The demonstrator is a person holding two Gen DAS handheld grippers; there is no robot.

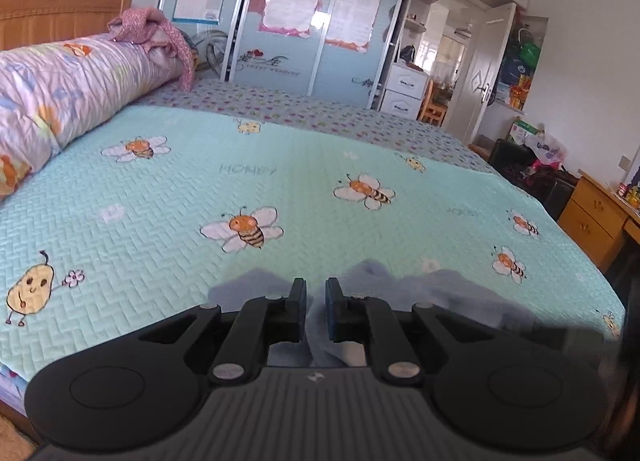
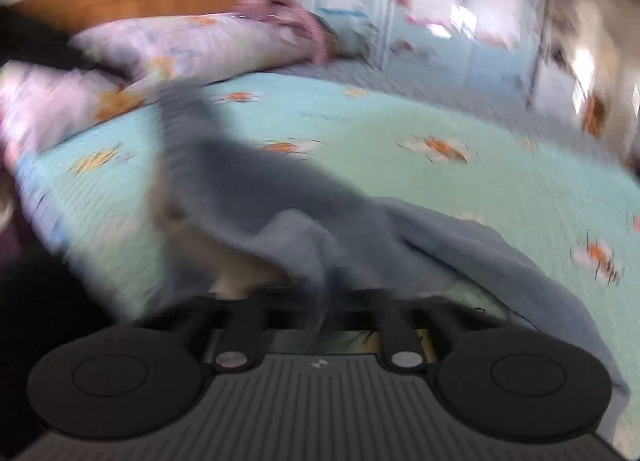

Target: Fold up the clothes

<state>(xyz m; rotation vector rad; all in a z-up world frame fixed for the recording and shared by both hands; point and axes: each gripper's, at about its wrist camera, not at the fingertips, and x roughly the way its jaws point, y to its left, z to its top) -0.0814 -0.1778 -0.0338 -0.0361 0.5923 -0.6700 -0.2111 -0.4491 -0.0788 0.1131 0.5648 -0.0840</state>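
Left gripper (image 1: 316, 307) low over the bed's near edge, fingers nearly together and pinching a fold of blue garment (image 1: 440, 293), which bunches up just ahead on the bee quilt (image 1: 280, 165). Right gripper (image 2: 320, 301) is badly blurred; garment (image 2: 288, 197) drapes over its fingers and streams up to the left, so its grip I can't tell. Rolled duvet (image 1: 60, 93) lies far left, wardrobe (image 1: 288, 21) beyond.
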